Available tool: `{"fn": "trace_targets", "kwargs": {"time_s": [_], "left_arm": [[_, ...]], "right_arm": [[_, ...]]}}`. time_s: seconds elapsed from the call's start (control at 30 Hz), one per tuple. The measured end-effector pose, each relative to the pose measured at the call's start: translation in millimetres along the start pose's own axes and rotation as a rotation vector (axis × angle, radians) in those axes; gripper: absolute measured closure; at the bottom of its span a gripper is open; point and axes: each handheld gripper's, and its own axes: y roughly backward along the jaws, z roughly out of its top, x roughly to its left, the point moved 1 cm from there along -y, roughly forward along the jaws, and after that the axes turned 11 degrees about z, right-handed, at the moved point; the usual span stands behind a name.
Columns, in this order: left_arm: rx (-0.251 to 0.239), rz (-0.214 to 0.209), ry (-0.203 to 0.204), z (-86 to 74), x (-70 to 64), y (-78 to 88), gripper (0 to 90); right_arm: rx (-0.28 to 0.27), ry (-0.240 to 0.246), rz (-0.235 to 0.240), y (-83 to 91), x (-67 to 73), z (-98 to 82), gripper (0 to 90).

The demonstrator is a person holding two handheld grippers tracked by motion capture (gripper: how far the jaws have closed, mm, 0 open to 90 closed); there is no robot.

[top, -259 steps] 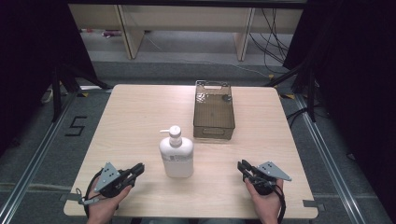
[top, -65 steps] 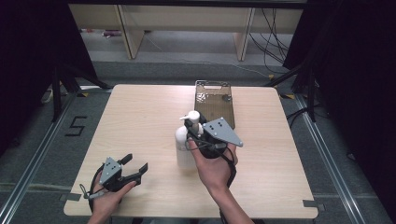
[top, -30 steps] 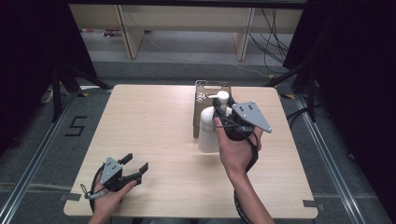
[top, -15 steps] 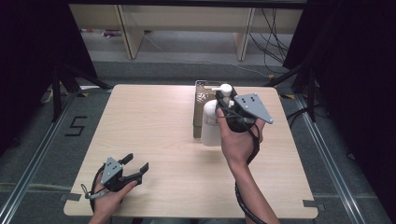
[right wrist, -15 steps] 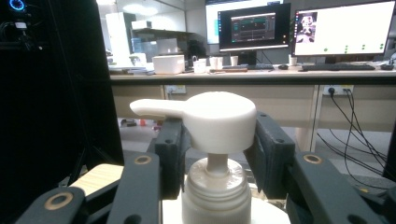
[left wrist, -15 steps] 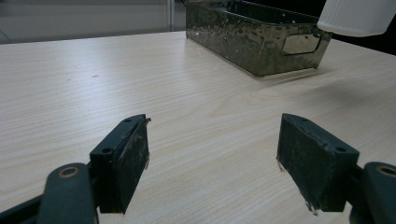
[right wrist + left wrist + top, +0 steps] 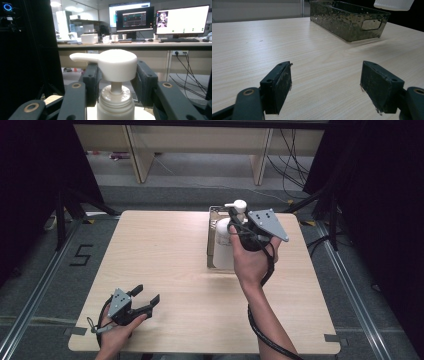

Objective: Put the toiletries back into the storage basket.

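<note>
In the high view, the right claw [image 7: 239, 231] grips the white pump bottle [image 7: 224, 247] at its neck, just under the pump head. The bottle hangs upright above the near end of the metal bin [image 7: 214, 222], which stands on the far right part of the counter [image 7: 165, 270]. I judge that it is held by the neck so the body can go straight down into the bin without the jaws meeting the walls. The left claw [image 7: 147, 300] rests at the near left corner of the counter, well apart from the bin, its jaws spread with nothing between them; it seems to wait out of the way.

In the left gripper view, the left claw [image 7: 325, 85] stands open over bare wood. Far ahead is the bin [image 7: 348, 21] with its handle cut-out, and the white bottom of the bottle [image 7: 393, 4] floats above the bin's right end, clear of the rim.

In the right gripper view, the right claw [image 7: 115, 82] has one pad on each side of the bottle [image 7: 116, 100], closed on the neck below the pump head [image 7: 110, 62]. The spout points to the left of this view. The bottle looks upright and centred between the jaws, so the hold seems steady for lowering.
</note>
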Motion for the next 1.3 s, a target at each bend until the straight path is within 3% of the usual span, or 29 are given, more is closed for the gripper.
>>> {"fn": "trace_targets", "kwargs": {"time_s": [1.3], "left_arm": [[0.003, 0.011, 0.009, 0.0, 0.3, 0.3, 24.3]], "right_arm": [[-0.006, 0.01, -0.012, -35.4, -4.4, 13.4, 60.3]]}}
